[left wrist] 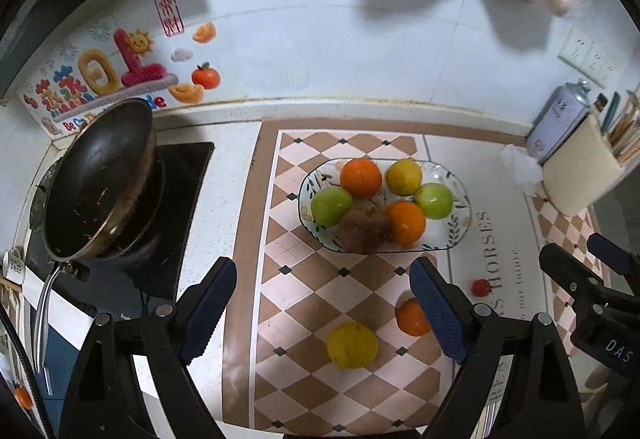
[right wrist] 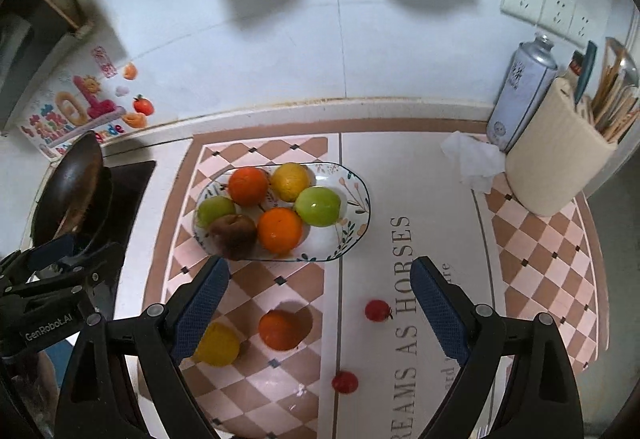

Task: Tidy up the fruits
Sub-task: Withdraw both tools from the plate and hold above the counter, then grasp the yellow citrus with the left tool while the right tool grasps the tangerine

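Both the left gripper (left wrist: 324,303) and right gripper (right wrist: 320,303) are hanging with jaws wide apart, holding nothing, while six round fruits are sitting in the oval glass plate (right wrist: 356,199) mid-mat — a smooth orange (right wrist: 280,329) and yellow lemon (right wrist: 218,345) are lying near the checkered mat's (right wrist: 552,271) front edge.

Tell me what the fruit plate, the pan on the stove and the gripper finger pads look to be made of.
Fruit plate: probably glazed ceramic; glossy white surface with a printed leaf pattern and a dark rim line.
Pan: dark metal, likely iron or steel, dull and worn inside, with a shiny bare-metal handle.
Finger pads: apparently blue rubber or soft plastic, matte, with a fine grid texture, on black plastic-looking fingers.
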`<act>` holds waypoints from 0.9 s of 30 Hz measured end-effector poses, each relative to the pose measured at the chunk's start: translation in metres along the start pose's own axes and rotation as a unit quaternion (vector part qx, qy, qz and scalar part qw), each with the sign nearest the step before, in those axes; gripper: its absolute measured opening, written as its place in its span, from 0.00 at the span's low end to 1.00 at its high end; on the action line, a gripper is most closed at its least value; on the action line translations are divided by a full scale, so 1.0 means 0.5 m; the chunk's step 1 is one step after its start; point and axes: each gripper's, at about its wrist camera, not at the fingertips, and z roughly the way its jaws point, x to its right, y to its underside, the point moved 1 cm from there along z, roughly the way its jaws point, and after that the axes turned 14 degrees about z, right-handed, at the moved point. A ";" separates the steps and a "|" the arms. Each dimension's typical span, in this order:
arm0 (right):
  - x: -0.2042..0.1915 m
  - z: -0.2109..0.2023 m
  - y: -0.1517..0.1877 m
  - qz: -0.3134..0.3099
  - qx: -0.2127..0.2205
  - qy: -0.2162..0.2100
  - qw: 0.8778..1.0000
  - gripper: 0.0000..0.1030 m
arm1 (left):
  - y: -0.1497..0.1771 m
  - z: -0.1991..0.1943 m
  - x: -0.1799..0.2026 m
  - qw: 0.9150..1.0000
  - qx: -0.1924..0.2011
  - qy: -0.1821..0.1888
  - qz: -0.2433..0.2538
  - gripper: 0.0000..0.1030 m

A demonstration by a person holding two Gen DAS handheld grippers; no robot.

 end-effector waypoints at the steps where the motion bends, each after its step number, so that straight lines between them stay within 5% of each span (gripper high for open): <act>1: -0.002 -0.016 0.006 0.000 0.005 -0.002 1.000 0.92 | 0.006 -0.014 0.001 1.000 0.006 0.000 0.001 0.86; 14: -0.019 -0.170 0.064 -0.006 0.062 -0.016 0.998 0.92 | 0.062 -0.123 0.008 0.999 0.048 0.005 0.003 0.86; 27: -0.008 -0.180 0.072 0.019 0.061 -0.033 0.997 0.92 | 0.061 -0.118 0.010 0.999 0.051 -0.011 0.002 0.86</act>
